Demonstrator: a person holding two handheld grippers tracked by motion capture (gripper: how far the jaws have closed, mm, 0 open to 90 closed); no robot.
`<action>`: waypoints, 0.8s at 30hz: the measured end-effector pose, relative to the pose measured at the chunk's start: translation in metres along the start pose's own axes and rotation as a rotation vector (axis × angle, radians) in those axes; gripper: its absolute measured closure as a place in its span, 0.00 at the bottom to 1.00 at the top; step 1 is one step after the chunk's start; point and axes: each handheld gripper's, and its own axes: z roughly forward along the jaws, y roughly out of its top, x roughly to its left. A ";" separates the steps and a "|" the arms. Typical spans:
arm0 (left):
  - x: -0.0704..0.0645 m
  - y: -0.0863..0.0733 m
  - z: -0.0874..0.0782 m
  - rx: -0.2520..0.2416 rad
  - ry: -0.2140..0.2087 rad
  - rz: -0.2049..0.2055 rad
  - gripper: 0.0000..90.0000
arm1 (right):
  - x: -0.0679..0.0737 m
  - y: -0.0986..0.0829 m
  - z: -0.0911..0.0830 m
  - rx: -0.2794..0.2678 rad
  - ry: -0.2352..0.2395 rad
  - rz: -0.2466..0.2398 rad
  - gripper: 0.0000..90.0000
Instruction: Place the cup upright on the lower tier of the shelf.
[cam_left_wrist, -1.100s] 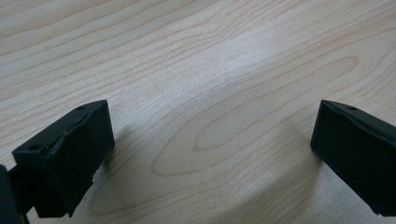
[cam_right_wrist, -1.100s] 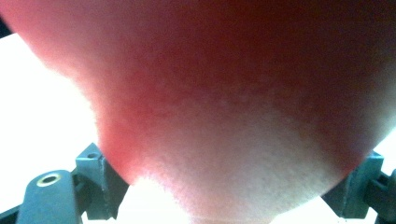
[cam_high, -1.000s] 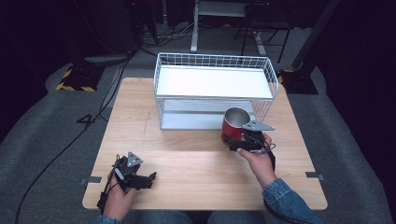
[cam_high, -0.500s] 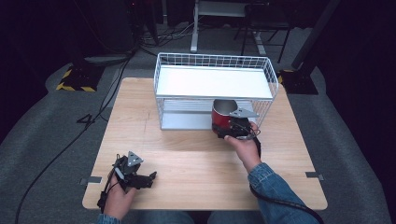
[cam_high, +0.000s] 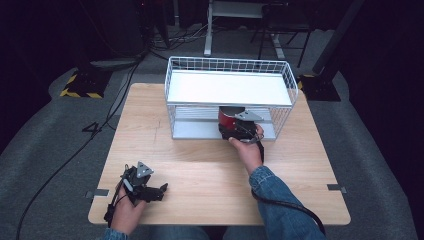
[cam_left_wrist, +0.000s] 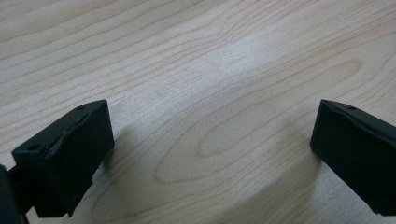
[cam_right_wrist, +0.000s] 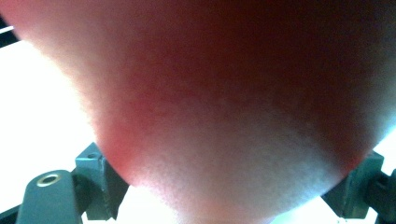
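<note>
High view: right gripper (cam_high: 239, 131) is clamped on a red cylindrical cup (cam_high: 229, 116), holding it in the open front of the white wire basket (cam_high: 177, 80), lower tier, under its flat white shelf. Basket stands at the far edge of the light wood-grain tabletop (cam_high: 200, 165). Right gripper view: cup (cam_right_wrist: 224, 107) is a blurred red mass between the jaws. Left gripper (cam_high: 150, 192) rests near the front-left corner, jaws wide, nothing between them.
</note>
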 end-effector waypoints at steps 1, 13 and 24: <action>0.000 0.000 0.000 0.000 0.000 0.000 0.00 | 0.001 0.001 0.003 -0.001 -0.004 0.000 0.19; 0.000 0.000 0.000 -0.001 0.001 0.001 0.00 | 0.008 -0.001 0.030 -0.030 -0.088 0.025 0.19; 0.000 0.000 0.000 -0.001 0.001 0.000 0.00 | -0.005 -0.004 0.039 -0.003 -0.104 0.064 0.19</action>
